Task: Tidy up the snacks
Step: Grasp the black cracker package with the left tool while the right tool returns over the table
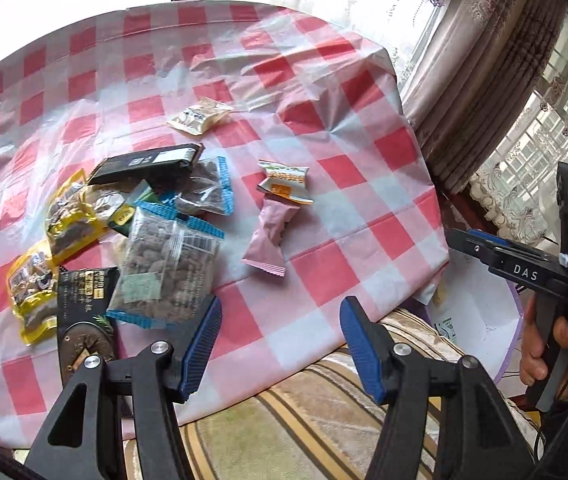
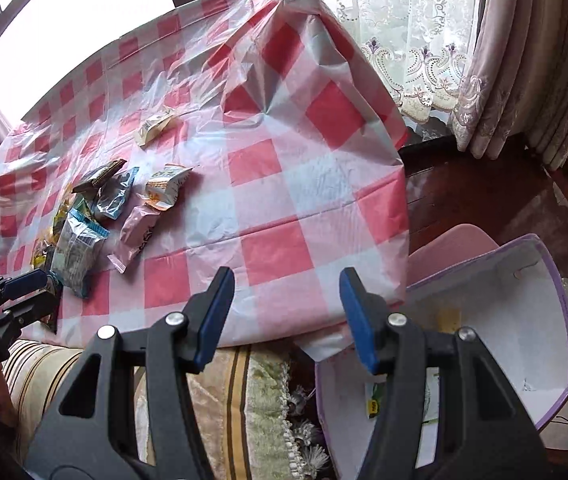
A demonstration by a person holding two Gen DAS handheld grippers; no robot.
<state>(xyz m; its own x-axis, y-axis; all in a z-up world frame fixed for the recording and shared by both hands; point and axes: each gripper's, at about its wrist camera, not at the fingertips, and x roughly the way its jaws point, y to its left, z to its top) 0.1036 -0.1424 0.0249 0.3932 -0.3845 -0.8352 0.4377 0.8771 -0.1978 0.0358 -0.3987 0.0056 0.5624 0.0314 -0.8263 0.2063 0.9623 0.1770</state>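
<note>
The tabletop wears a red-and-white checked plastic cloth, and the snacks lie toward its near-left part. Most sit in 1 loose heap by the near edge: a clear packet with blue ends, a second like it behind, a long black packet, 2 yellow packets at the left of the heap, and a dark packet right at the near edge. Just to the right of the heap, apart from it, a pink wrapper lies touching an orange-and-white sachet. A cream sachet rests alone, further in toward the middle of the tabletop.

The left gripper hangs over the near edge — its blue fingers stand apart with nothing between them, the left one just beside the clear packet. The right gripper hangs off the near-right corner, its fingers likewise spread and holding nothing. A hand grips its handle.

Below that corner, beside the tabletop, stands an open lilac box with a white inside — a few small packets lie in its bottom, too hidden to tell which. A striped cushion lies under the near edge.
</note>
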